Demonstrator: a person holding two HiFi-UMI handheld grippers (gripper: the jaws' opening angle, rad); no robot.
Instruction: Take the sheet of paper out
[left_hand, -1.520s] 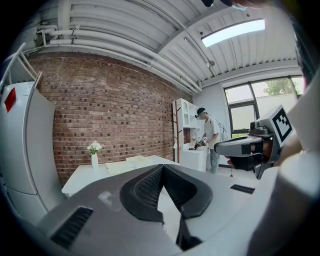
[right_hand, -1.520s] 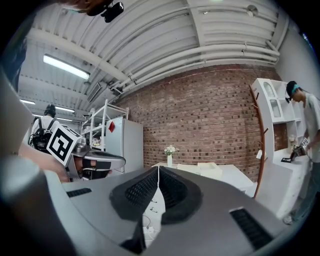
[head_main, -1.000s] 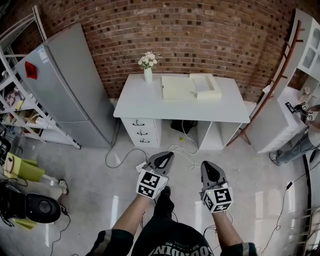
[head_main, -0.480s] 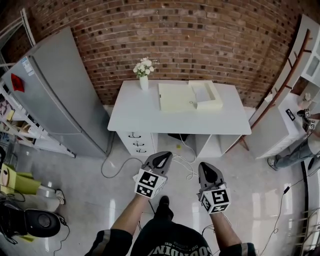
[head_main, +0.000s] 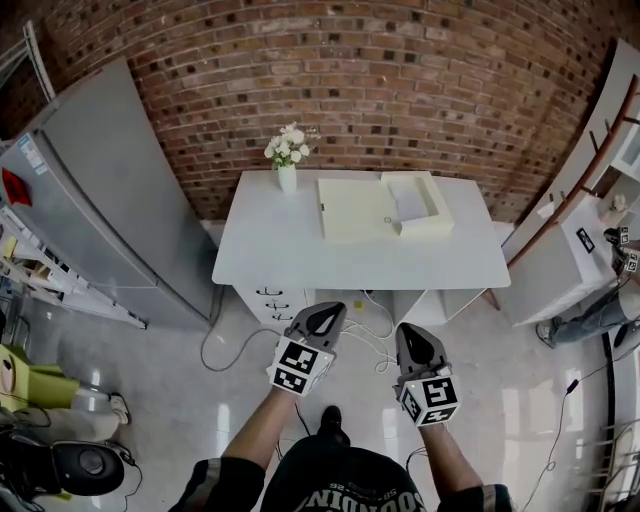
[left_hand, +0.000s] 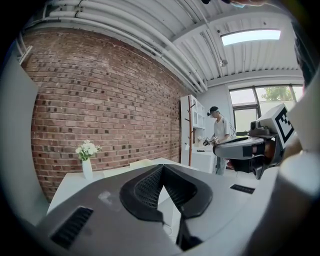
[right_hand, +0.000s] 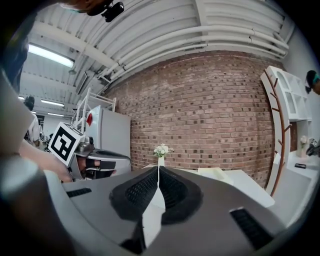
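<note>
Low in the centre of the head view, I hold the left tool (head_main: 327, 313) and right tool (head_main: 413, 333), both pinched together and empty, short of the white bench (head_main: 300, 250). Upper centre, the sheet of paper (head_main: 409, 199) lies inside the open cream box (head_main: 350, 210) on that bench.

I count 1 white desk (head_main: 290, 250), 1 vase of white flowers (head_main: 287, 178) and 1 open cream box (head_main: 420, 205). There is 1 grey refrigerator (head_main: 100, 200) and 1 brick wall (head_main: 400, 90). There are 2 grippers: 1 left gripper (head_main: 322, 314) and 1 right gripper (head_main: 413, 332). Besides the wearer, 1 other person (head_main: 600, 318) is visible.
</note>
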